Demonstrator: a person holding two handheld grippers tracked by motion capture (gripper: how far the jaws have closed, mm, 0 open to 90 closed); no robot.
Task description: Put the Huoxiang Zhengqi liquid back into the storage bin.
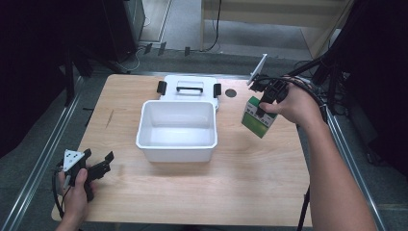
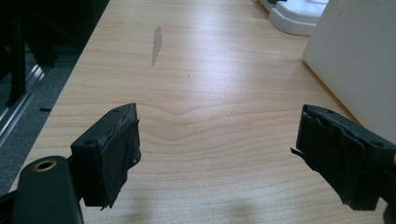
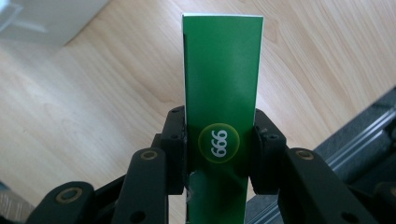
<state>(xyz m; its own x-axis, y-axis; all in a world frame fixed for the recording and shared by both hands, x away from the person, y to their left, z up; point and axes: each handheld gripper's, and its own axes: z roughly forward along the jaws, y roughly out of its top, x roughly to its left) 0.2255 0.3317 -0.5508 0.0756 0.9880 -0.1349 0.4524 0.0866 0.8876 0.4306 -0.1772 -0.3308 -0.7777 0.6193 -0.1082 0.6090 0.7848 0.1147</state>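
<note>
A green box with a round "999" mark hangs above the table to the right of the white bin. My right gripper is shut on it; in the right gripper view both pads clamp the green box at its sides, gripper. The white bin is open and looks empty, and its lid with a handle lies just behind it. Near the table's front left corner my left gripper stands open, its jaws wide apart over bare wood, pointing toward the bin's wall.
The wooden table has free room in front of the bin and on its left side. A small dark round mark sits behind the bin at the right. Metal rails run along both table sides, with dark stands beyond.
</note>
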